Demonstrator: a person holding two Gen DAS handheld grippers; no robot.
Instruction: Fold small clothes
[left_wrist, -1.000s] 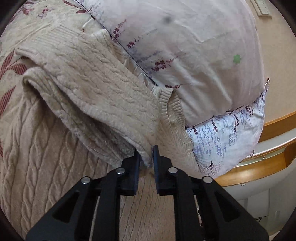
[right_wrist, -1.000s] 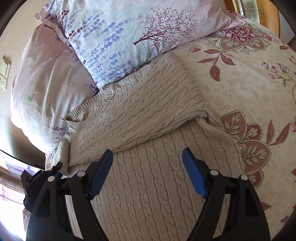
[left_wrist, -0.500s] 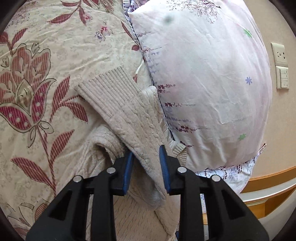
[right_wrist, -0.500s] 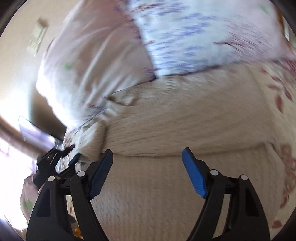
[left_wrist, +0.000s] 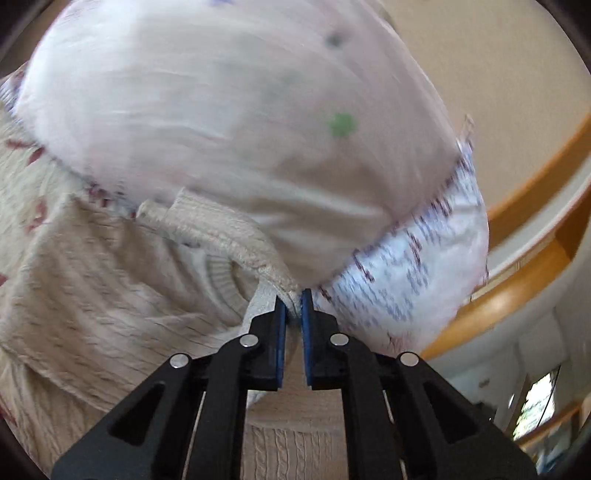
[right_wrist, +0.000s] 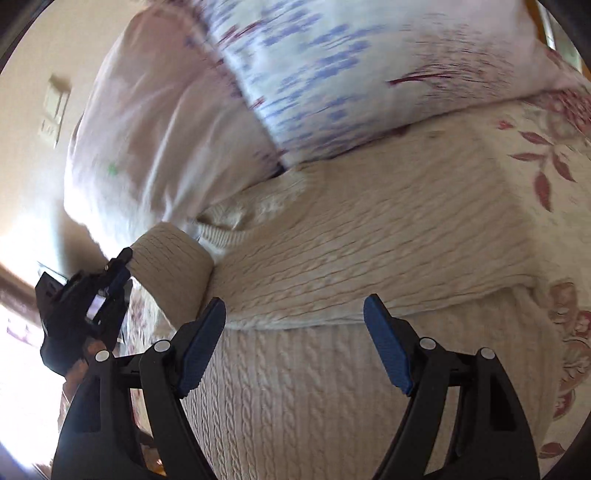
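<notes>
A cream cable-knit sweater (right_wrist: 369, 251) lies on the bed, its upper part folded over the body. My left gripper (left_wrist: 291, 306) is closing tight on a ribbed edge of the sweater (left_wrist: 221, 236), right against the pillows. In the right wrist view the left gripper (right_wrist: 123, 258) lifts that ribbed piece (right_wrist: 170, 266) at the sweater's left side. My right gripper (right_wrist: 293, 304) hovers open over the fold line, with nothing between its blue pads.
A pale pink pillow (left_wrist: 240, 122) and a blue-print pillow (left_wrist: 406, 266) press against the sweater's far edge. A floral bedspread (right_wrist: 546, 155) spreads out to the right. The wooden bed frame (left_wrist: 517, 229) and a wall switch (right_wrist: 55, 103) stand behind.
The left gripper let the folded sleeve go, moved toward the pillows and pinched the ribbed edge, lifting it. The right gripper stayed open and shifted slightly.
</notes>
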